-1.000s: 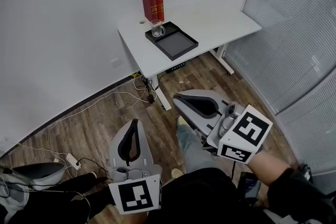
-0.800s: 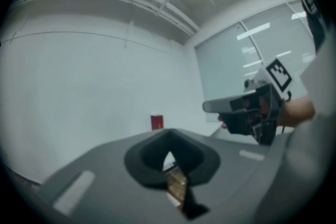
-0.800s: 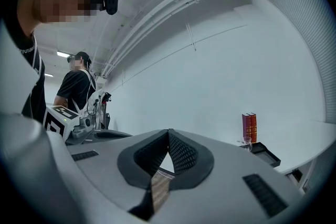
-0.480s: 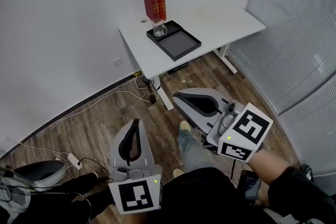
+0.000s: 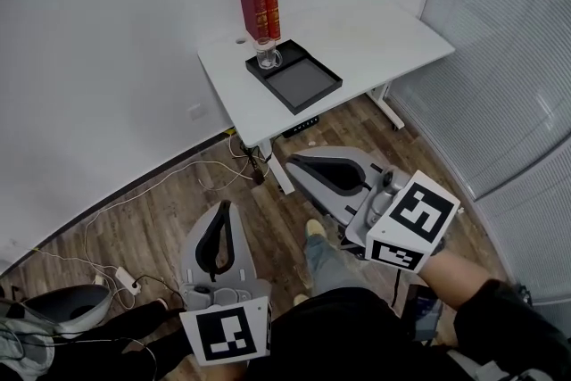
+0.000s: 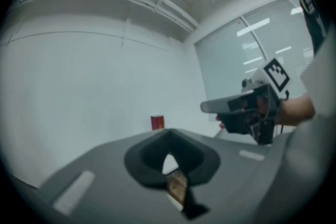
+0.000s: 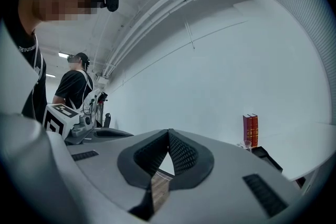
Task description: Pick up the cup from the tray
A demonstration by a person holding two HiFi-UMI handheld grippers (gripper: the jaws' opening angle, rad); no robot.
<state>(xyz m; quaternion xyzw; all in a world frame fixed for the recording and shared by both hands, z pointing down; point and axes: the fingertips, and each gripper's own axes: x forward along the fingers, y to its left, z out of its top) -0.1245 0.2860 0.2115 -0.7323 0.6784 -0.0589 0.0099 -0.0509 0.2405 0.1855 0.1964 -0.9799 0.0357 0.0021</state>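
A clear glass cup (image 5: 266,54) with a handle stands upright in the far left corner of a black tray (image 5: 308,89) on a white table (image 5: 357,36). In the right gripper view the cup (image 7: 244,145) shows small, far off at the right, beside the tray (image 7: 262,155). My left gripper (image 5: 225,206) is held low over the wooden floor, far from the table, jaws shut and empty. My right gripper (image 5: 291,163) points toward the table's near edge, still well short of it, also shut with nothing in it. Both jaw tips meet in the gripper views (image 6: 168,134) (image 7: 169,132).
Two red books (image 5: 259,6) stand upright just behind the cup. Cables and a power strip (image 5: 125,281) lie on the floor at the left. Window blinds (image 5: 508,58) close the right side. Another person (image 7: 79,86) stands in the background of the right gripper view.
Both grippers have shifted slightly up and left in the head view, a little nearer the table. Their jaws stay shut. The cup and tray have not moved.
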